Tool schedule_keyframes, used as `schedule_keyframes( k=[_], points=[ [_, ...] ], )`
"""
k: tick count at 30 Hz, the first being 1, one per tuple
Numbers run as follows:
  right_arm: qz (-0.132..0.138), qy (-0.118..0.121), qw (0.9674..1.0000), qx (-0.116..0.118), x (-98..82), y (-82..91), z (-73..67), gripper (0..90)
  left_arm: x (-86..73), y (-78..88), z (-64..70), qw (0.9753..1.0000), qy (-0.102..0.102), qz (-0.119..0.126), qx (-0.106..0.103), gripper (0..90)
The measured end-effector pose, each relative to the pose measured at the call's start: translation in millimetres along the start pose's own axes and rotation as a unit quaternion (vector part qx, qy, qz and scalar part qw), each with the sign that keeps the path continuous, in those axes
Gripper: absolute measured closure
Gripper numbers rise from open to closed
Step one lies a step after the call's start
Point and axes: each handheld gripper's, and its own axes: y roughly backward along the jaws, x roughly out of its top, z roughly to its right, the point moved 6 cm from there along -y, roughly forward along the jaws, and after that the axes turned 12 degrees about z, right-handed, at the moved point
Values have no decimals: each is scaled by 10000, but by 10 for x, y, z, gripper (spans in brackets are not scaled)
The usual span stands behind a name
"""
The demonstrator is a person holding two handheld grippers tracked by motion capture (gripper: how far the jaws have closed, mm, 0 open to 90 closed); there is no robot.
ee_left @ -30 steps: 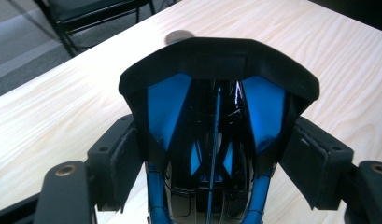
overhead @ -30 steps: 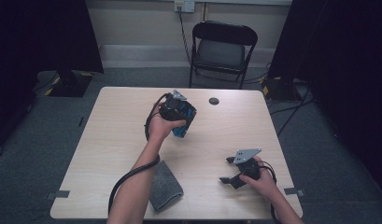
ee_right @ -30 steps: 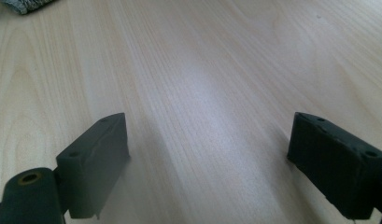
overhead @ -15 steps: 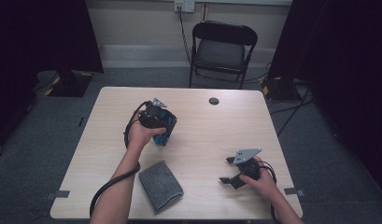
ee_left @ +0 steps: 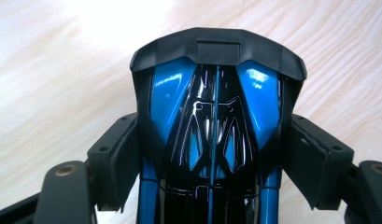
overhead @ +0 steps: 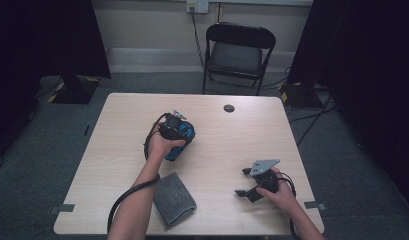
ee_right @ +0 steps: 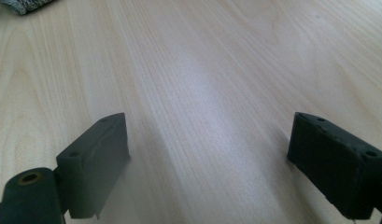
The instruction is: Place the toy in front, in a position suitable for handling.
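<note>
Blue-and-black glossy object (ee_left: 212,121), some moulded plastic gadget, can't tell what exactly, sits pinched between my left gripper (ee_left: 212,158) jaws, pads pressing both its flanks. In the high view the object (overhead: 181,142) is over the middle-left of the bench (overhead: 117,145), low, close to the wood; can't tell if it touches down. Folded grey cloth (overhead: 174,199) lies near my left forearm, just beside the front edge, apart from the object. My right gripper (overhead: 246,182) rests on the bench at right, jaws spread wide, nothing between them, only bare wood ahead. Small dark round cap (overhead: 229,108) sits at the far side. Progress: pickup done, object in transit; putting it down and letting go remain, I'd judge. Cloth untouched.
</note>
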Motion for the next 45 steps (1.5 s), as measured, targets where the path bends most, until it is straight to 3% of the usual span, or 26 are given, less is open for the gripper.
schedule_keyframes(
  k=[12, 19, 25, 30, 38, 41, 44, 45],
  points=[
    [0, 7, 10000, -3, 0, 0, 1, 114, -123, -253, 27, 9996, -15, -203, 218, 251],
    [-2, 1, 10000, -18, 1, -1, -1, 113, -157, -296, 36, 9991, -79, -328, 256, 249],
    [-1, 0, 10000, -18, 1, -1, -1, 113, -160, -302, 47, 9992, -117, -248, 276, 242],
    [-1, 0, 10000, -18, 1, -1, -1, 113, -138, -247, 9, 9992, -57, -269, 301, 173],
    [-2, -2, 10000, -18, 1, -1, -1, 113, -152, -41, 16, 9998, -36, -109, 157, 166],
    [-2, -1, 10000, -18, 1, -1, -1, 113, -181, 93, 16, 9999, 23, 28, 95, 166],
    [0, -3, 10000, -11, 1, -2, -1, 112, -227, 226, -7, 9999, -48, 76, 138, 167],
    [-2, -2, 10000, -8, 1, -2, -1, 112, -249, 285, -11, 9998, 25, 126, 128, 167]
  ],
)
